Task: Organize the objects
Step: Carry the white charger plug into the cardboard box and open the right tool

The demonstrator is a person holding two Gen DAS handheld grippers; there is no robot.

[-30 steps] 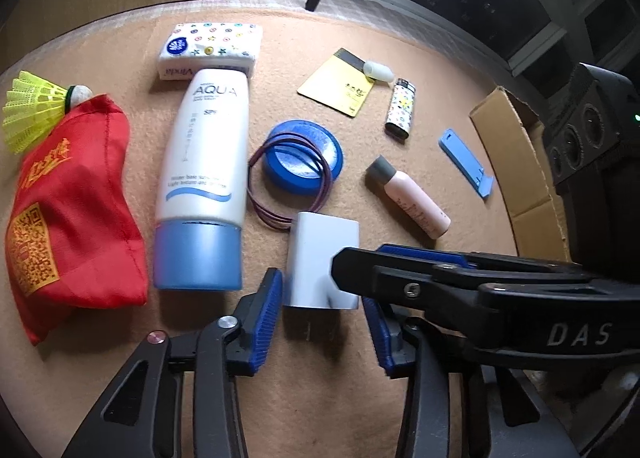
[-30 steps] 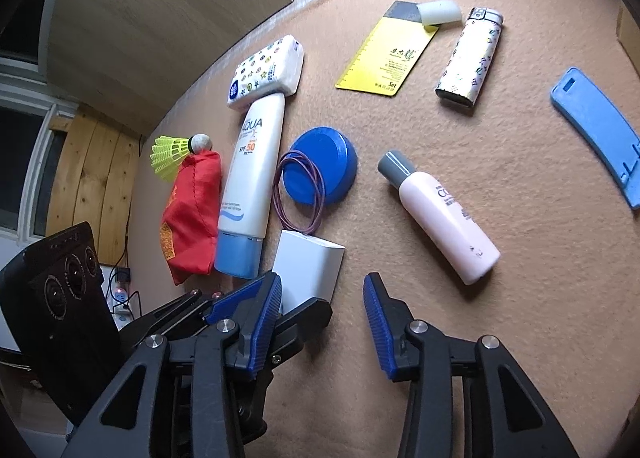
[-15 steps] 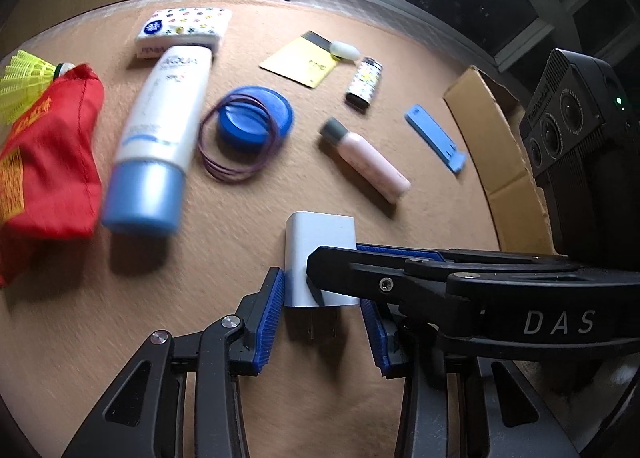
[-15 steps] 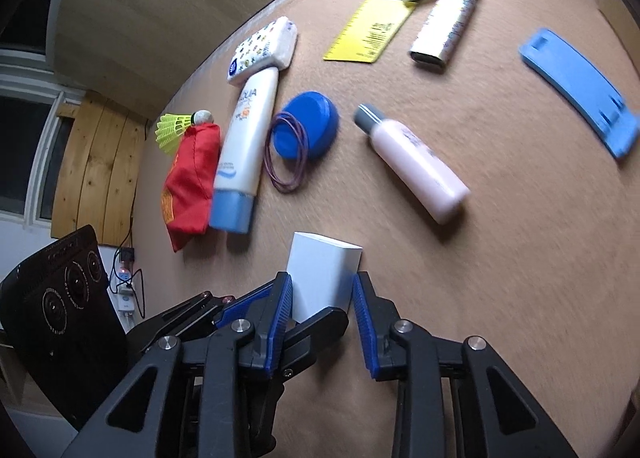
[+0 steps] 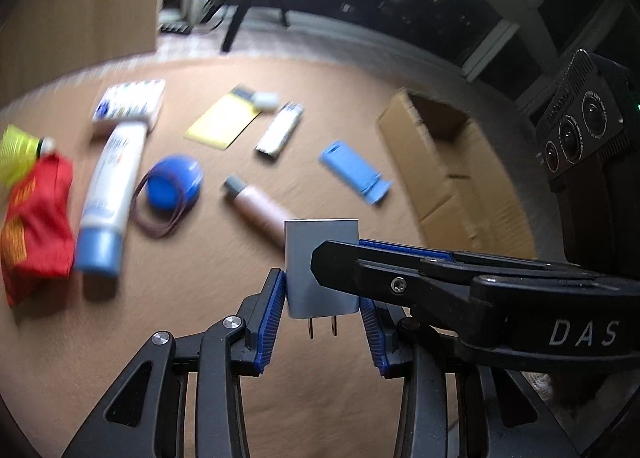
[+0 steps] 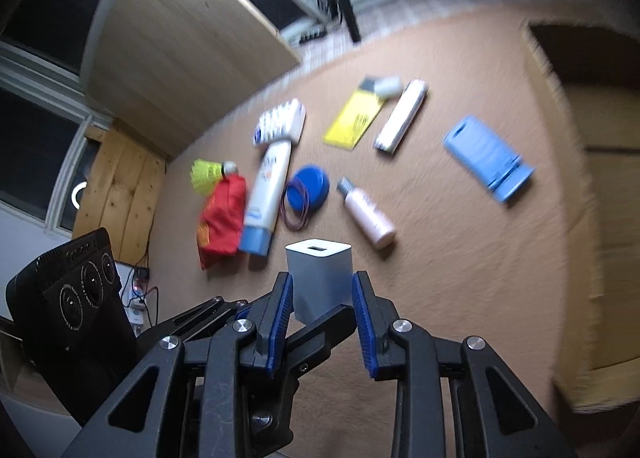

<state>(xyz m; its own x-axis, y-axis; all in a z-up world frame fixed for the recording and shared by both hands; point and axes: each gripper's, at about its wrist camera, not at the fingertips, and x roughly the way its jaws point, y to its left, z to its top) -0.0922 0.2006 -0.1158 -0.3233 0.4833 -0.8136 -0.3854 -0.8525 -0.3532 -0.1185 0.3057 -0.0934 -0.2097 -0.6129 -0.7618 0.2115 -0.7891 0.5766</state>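
Observation:
A white charger plug hangs above the tan carpet, its two prongs pointing down toward me in the left wrist view. My left gripper is shut on it, blue pads pressing its two sides. The right gripper's black finger crosses in front from the right. In the right wrist view the charger shows its USB port on top, and my right gripper is shut on its other pair of sides. The left gripper's finger lies underneath.
An open cardboard box stands at the right. On the carpet lie a blue phone stand, pink bottle, blue lid with rubber bands, sunscreen tube, red pouch, lighter and yellow card.
The right gripper's jaws closed onto the charger. Both grippers then rose together with it off the carpet, and the views swung right toward the cardboard box.

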